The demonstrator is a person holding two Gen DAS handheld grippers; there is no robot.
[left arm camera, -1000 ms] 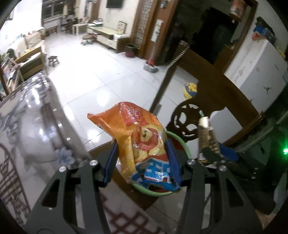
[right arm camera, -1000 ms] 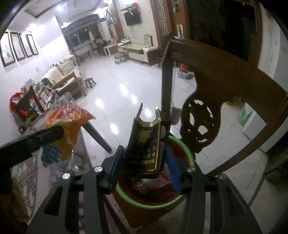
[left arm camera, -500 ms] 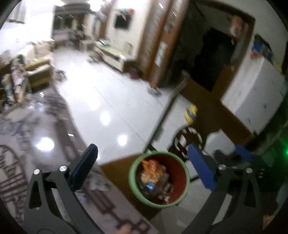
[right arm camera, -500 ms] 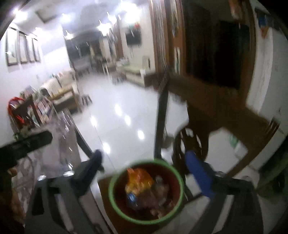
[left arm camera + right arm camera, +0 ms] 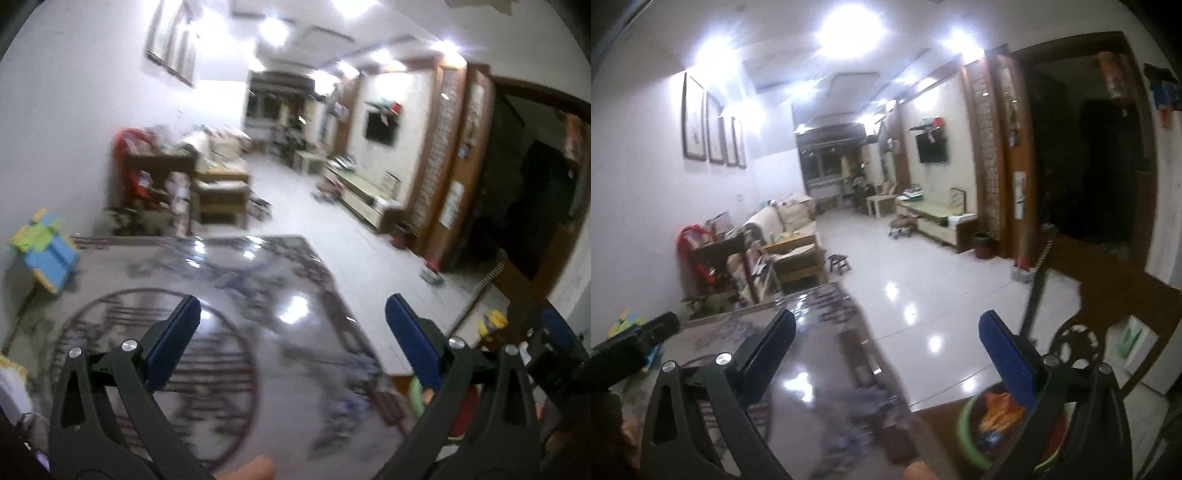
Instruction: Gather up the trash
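Both claws lifted off bin [image 5: 964,439], left claw [image 5: 293,321] and right claw [image 5: 886,332] spread empty, bin lower right.

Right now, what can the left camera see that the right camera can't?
Only the left camera shows the blue and yellow toy by the wall. Only the right camera shows the orange snack bag lying in the green bin, plus the carved wooden chair. Both show open, empty grippers (left gripper, right gripper) over the shiny patterned table and the wall TV.
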